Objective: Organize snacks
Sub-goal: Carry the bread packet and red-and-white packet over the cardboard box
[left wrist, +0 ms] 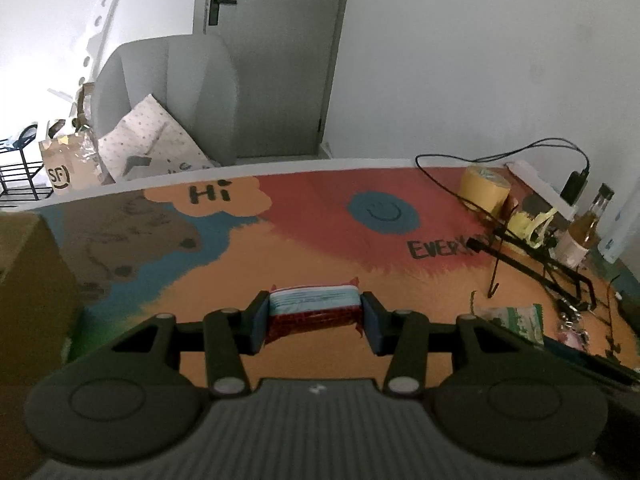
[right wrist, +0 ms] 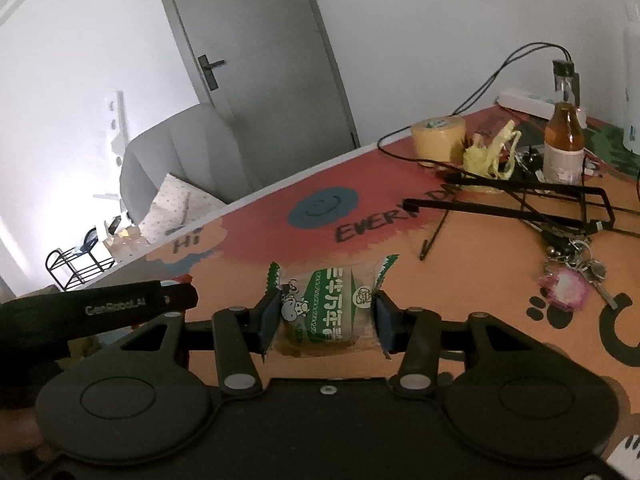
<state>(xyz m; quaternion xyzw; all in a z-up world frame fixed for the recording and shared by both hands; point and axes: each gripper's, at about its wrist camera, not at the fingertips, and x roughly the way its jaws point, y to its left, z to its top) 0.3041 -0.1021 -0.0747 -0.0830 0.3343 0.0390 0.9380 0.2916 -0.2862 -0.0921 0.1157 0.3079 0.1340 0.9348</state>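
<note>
Table (left wrist: 320, 248) before a door (left wrist: 276, 60); tape roll (left wrist: 482, 190) and bottle (left wrist: 584, 232) at its far right, cardboard box (left wrist: 28, 280) at left, keys (right wrist: 572, 276) nearer right

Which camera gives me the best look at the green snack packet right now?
The right wrist view: the green snack packet sits centred and sharp, clamped in the right gripper, print readable. The left wrist view catches only its blurred end at the right.

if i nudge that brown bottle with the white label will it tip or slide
Probably tips: the brown bottle stands upright, tall and narrow. It looks like glass, so likely fragile. The black wire rack lying beside it could catch its base.
</note>
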